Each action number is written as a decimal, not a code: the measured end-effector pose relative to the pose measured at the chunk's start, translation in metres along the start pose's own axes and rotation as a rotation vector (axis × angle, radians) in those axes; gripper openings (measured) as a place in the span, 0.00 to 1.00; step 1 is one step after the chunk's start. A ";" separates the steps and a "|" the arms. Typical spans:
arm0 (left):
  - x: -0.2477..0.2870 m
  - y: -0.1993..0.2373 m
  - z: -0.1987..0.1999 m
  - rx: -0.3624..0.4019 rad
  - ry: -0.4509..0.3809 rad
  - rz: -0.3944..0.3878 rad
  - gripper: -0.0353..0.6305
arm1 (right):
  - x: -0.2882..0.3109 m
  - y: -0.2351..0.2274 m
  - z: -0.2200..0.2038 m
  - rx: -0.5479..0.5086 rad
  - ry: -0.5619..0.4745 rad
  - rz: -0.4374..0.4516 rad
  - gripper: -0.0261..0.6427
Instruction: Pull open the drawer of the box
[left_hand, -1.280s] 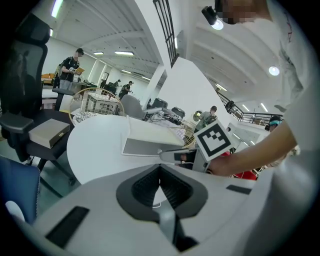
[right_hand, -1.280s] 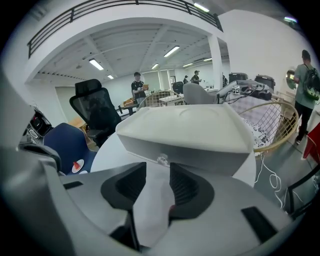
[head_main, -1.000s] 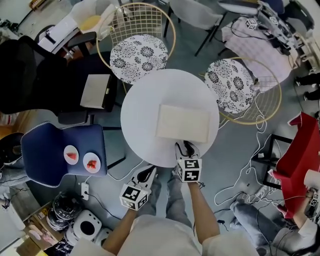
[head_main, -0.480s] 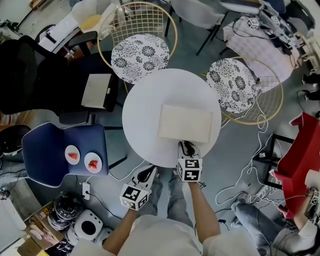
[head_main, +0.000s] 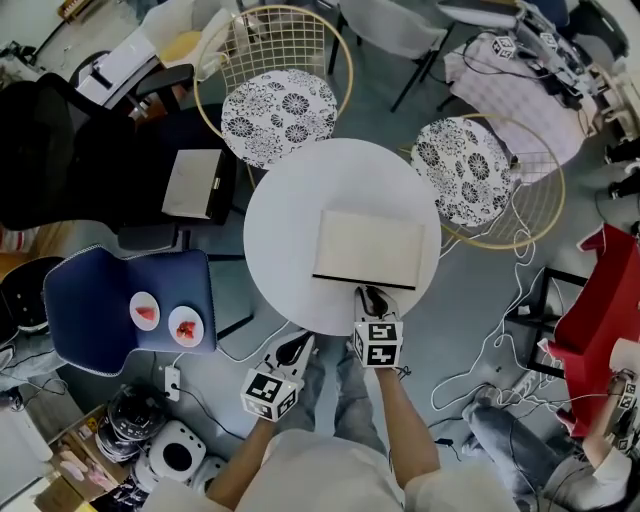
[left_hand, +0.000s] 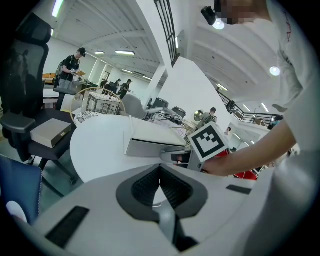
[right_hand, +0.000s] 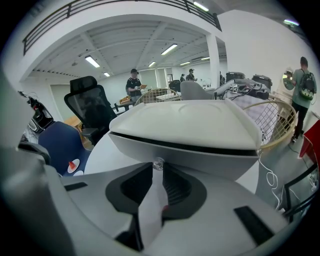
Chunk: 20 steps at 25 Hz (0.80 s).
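A flat cream box (head_main: 368, 248) lies on the round white table (head_main: 285, 215). A dark gap runs along the box's near edge, above the drawer front (right_hand: 200, 152). My right gripper (head_main: 368, 293) is at the middle of that front. Its jaws have just closed and now pinch the small clear drawer knob (right_hand: 158, 163). My left gripper (head_main: 295, 345) hangs below the table's near rim, left of the right one, with its pads (left_hand: 172, 192) together and nothing between them. The left gripper view shows the box (left_hand: 150, 140) from the side, with the right gripper's marker cube (left_hand: 207, 141) in front of it.
Two wire chairs with patterned cushions (head_main: 278, 110) (head_main: 462, 170) stand behind the table. A blue chair (head_main: 130, 300) with two small plates is at the left, and a black chair with a flat carton (head_main: 192, 182) is beyond it. Cables (head_main: 500, 350) lie on the floor at the right.
A dark gap has appeared along the box's near edge, above the drawer front. Both grippers have kept their places.
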<state>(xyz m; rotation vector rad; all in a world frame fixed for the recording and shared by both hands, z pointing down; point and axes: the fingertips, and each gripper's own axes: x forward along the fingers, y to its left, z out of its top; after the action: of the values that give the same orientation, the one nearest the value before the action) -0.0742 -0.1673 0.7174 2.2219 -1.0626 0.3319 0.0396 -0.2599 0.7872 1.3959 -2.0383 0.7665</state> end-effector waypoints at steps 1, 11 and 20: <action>0.000 0.000 0.001 0.001 -0.002 0.001 0.07 | -0.002 0.001 -0.003 0.001 0.002 -0.001 0.15; -0.005 -0.002 0.001 0.002 -0.001 -0.001 0.07 | -0.025 0.020 -0.033 0.001 0.019 0.002 0.15; -0.007 -0.008 0.002 0.003 -0.014 -0.003 0.07 | -0.042 0.029 -0.058 0.006 0.043 0.008 0.15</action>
<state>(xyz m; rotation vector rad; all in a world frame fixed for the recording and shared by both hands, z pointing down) -0.0725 -0.1605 0.7090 2.2312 -1.0668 0.3169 0.0320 -0.1830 0.7925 1.3633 -2.0119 0.7995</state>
